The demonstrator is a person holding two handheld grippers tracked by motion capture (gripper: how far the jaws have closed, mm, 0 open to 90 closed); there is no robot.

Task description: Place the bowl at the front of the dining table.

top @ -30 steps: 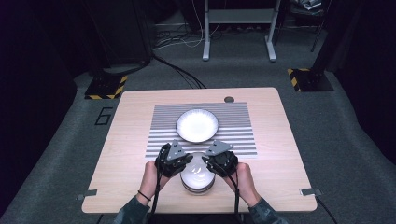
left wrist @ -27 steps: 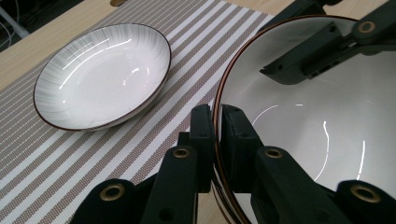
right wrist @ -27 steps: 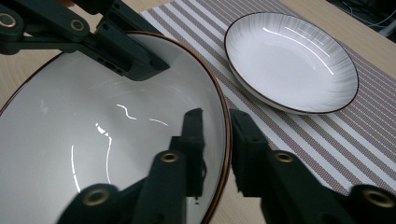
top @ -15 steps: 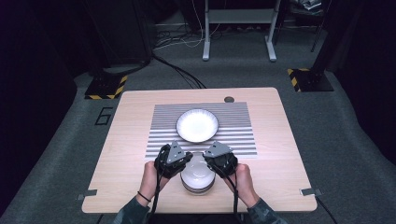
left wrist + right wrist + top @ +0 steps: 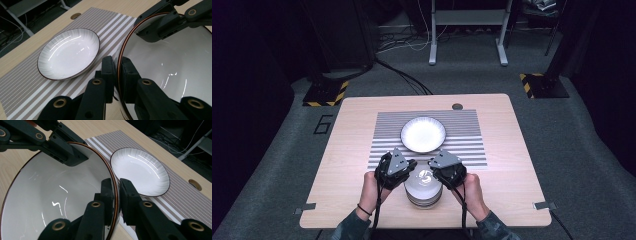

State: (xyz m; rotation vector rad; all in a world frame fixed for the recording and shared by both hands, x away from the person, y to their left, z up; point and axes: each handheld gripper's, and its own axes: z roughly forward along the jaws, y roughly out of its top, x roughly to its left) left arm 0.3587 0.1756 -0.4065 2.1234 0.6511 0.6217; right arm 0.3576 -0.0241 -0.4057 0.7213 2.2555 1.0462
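A white bowl with a brown rim (image 5: 424, 181) tops a stack of bowls (image 5: 424, 201) near the table's front edge. My left gripper (image 5: 411, 172) is shut on the left side of its rim, and the left gripper view shows the rim pinched between the jaws (image 5: 118, 72). From the opposite side, my right gripper (image 5: 433, 173) is shut on the same rim (image 5: 117, 195). The bowl's glossy inside (image 5: 172, 70) (image 5: 55, 195) holds nothing. Just behind it lies a shallow white plate (image 5: 423, 134) (image 5: 68, 56) (image 5: 140, 173).
The plate rests on a grey striped placemat (image 5: 464, 137) in the middle of the wooden table (image 5: 347, 145). A round cable hole (image 5: 457, 106) sits at the table's far edge. Cables and a metal stand are on the dark floor beyond.
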